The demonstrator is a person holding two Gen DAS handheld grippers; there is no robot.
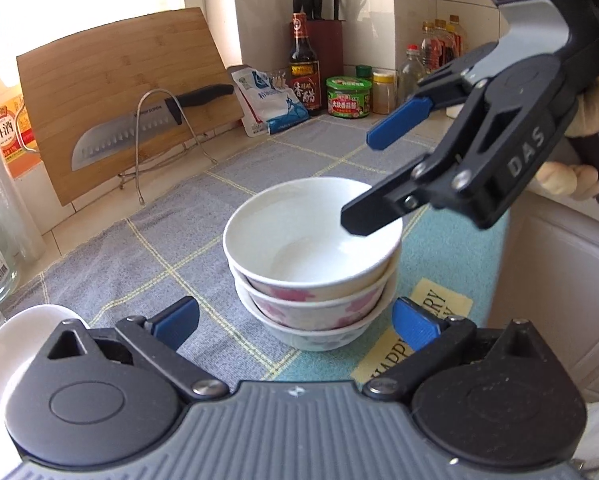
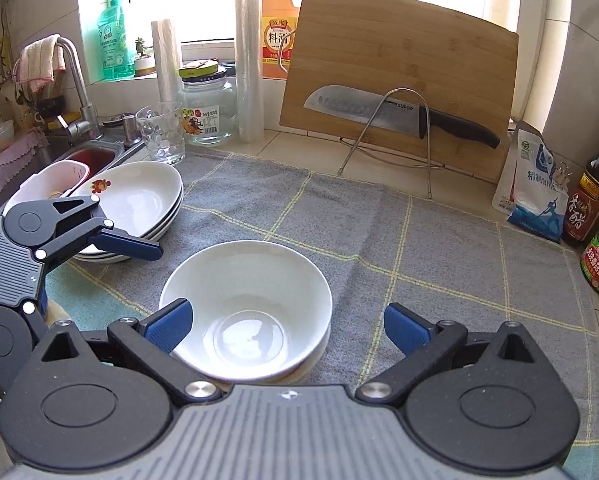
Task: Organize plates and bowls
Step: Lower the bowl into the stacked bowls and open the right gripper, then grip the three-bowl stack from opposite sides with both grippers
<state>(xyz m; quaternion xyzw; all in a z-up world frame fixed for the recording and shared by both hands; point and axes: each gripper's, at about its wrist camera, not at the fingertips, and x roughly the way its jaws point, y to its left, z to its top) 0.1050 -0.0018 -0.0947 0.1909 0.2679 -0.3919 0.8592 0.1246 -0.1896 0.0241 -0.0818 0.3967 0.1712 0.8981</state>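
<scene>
Your left gripper (image 1: 295,328) stands wide apart with nothing between its blue pads, hovering just in front of the stack of bowls (image 1: 313,268). Your right gripper (image 2: 287,330) is spread just as wide and grips nothing; in its own view the top bowl's rim sits just beside its left pad, and whether they touch you cannot tell. From the left wrist view that right gripper comes in from the upper right, its lower finger crossing over the rim of the top bowl, with your hand (image 1: 591,112) wrapped round the handle.

Under everything lies the grey checked cloth (image 2: 379,232), covering most of the counter. Leaning at the back is the wooden cutting board (image 2: 403,76), with a large knife (image 2: 399,114) held across its front in a wire stand.

To the left of the cloth, near the sink (image 2: 87,156), you have the stack of white plates (image 2: 139,204), the top one marked with a small red fruit print.

The bowls sit nested, three high, on the cloth near its front edge: a plain white inside on top, pink flower patterns on the outsides below.

Smaller things ring the counter: a dark vinegar bottle (image 1: 304,68), a blue and white bag (image 1: 267,100), a green-lidded jar (image 1: 348,96) and a drinking glass (image 2: 161,134).
</scene>
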